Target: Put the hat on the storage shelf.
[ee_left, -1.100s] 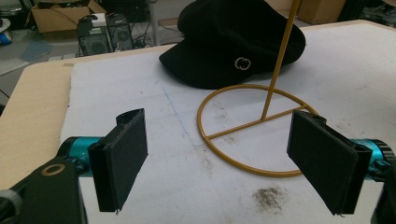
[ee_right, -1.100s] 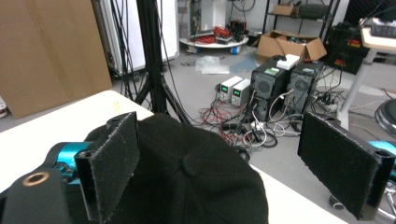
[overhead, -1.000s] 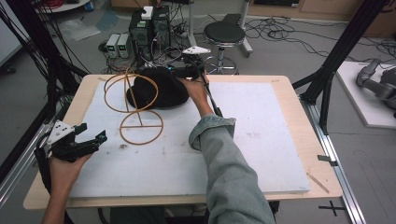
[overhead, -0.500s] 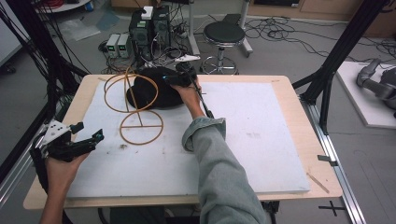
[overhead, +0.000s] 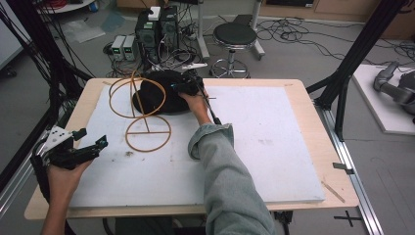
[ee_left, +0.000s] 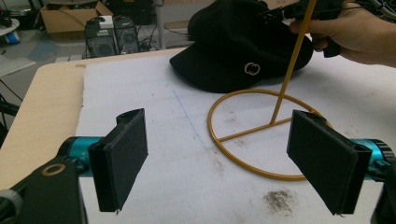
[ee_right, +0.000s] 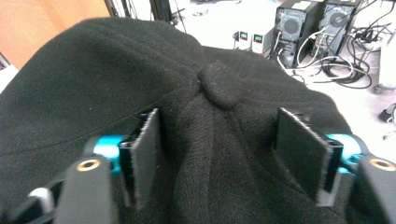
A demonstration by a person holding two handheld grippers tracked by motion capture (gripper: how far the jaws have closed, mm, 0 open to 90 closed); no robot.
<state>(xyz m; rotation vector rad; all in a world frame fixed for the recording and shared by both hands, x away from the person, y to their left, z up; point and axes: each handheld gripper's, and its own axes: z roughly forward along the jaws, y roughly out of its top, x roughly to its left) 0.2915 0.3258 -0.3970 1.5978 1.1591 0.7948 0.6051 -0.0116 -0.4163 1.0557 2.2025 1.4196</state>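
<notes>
At about eleven o'clock on the white mat (overhead: pixel 274 147), near the far edge of the table (overhead: pixel 313 98), a black cap (overhead: pixel 159 93) lies beside a gold wire hat stand (overhead: pixel 142 110), the stand's upper ring partly overlapping the cap from the nine o'clock side. The right gripper (overhead: pixel 188 87) sits on the cap from its three o'clock side, the hand (overhead: pixel 195 104) reaching across the mat. In the right gripper view its jaws stand apart, one on either side of a raised fold of fabric just below the crown button (ee_right: pixel 219 86); fabric bulges between the pads, which look to touch it but have not drawn together, so I judge the cap straddled rather than gripped. The fold runs straight ahead from the jaws toward twelve o'clock, so closing would pinch it across its width. The left gripper (overhead: pixel 80 149) rests well apart at about eight o'clock on the mat, jaws wide apart and holding nothing; in its own view the stand's base ring (ee_left: pixel 268 133) lies between its pads farther off, with the cap (ee_left: pixel 233 46) beyond at one o'clock. The right hand is much nearer the cap, so any lift toward the stand's upright rod (ee_left: pixel 292 60) likely falls to it.
</notes>
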